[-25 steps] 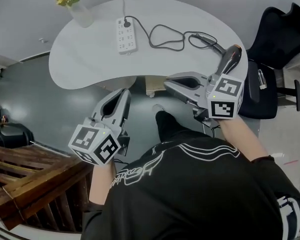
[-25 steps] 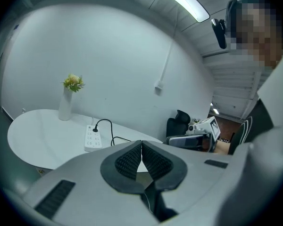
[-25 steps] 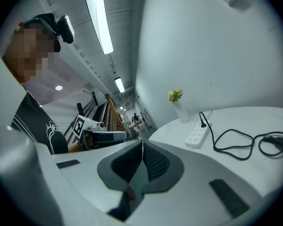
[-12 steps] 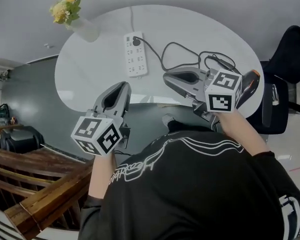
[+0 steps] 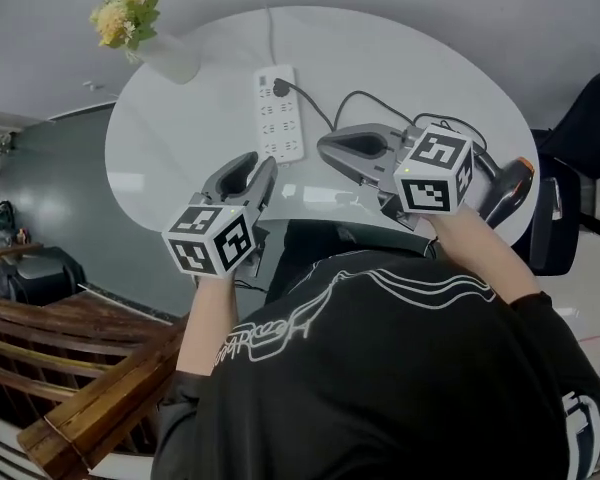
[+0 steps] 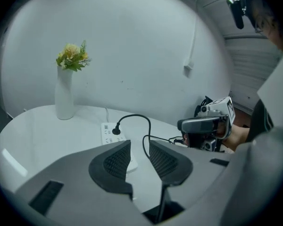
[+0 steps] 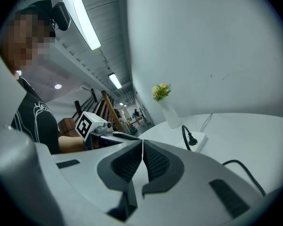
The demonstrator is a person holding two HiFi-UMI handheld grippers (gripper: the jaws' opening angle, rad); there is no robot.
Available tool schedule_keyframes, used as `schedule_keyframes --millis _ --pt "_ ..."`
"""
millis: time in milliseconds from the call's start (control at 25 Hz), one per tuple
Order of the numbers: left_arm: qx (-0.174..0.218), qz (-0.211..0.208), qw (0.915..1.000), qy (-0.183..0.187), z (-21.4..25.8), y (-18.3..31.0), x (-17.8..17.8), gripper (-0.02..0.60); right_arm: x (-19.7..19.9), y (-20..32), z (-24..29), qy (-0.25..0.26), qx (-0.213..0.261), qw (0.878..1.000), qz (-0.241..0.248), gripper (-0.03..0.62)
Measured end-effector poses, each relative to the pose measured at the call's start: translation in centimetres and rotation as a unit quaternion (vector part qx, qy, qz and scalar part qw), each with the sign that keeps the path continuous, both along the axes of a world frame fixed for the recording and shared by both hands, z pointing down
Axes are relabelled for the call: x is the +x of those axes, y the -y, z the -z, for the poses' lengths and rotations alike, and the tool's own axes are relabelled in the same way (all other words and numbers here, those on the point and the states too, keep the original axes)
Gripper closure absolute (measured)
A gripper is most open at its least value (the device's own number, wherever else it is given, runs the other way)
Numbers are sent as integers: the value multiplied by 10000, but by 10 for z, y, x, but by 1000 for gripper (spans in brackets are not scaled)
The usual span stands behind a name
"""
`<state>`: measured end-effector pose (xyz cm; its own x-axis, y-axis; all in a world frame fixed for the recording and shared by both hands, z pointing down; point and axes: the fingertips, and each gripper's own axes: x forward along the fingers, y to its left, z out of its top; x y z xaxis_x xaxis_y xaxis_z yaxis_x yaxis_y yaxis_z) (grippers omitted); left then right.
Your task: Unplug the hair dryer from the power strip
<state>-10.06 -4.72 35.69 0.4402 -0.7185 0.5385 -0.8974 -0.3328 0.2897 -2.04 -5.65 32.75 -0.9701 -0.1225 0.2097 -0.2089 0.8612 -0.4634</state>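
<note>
White power strip (image 5: 280,113) lies toward the far side of the table (image 5: 170,148), and the hair dryer (image 5: 508,190) is off at the right edge with its plug (image 5: 280,89) in the strip's far socket. Our left gripper (image 5: 252,168) has just been opening, with nothing between its jaws, and it's aimed at the strip, we'd guess to pin it down. Right gripper (image 5: 325,148) is clenched empty by the cord (image 5: 345,100).

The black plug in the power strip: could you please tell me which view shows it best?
The left gripper view: the plug sits unobstructed in the power strip, its cable arching up. The head view shows the plug small, from above; the right gripper view shows it small and side-on.
</note>
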Motion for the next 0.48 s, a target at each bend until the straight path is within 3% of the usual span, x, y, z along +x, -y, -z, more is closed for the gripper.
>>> schedule_keyframes --millis 160,280,480 --pt "-226 -9 9997 65 -28 24 -14 469 -10 14 -19 -94 -258 9996 -59 597" --pt "-542 -60 9985 -47 -53 41 -22 419 -14 21 -32 -57 -585 9981 -158 597" --pt "-905 -26 9958 -112 -91 65 -40 417 -25 28 -61 -319 -823 9958 -228 596"
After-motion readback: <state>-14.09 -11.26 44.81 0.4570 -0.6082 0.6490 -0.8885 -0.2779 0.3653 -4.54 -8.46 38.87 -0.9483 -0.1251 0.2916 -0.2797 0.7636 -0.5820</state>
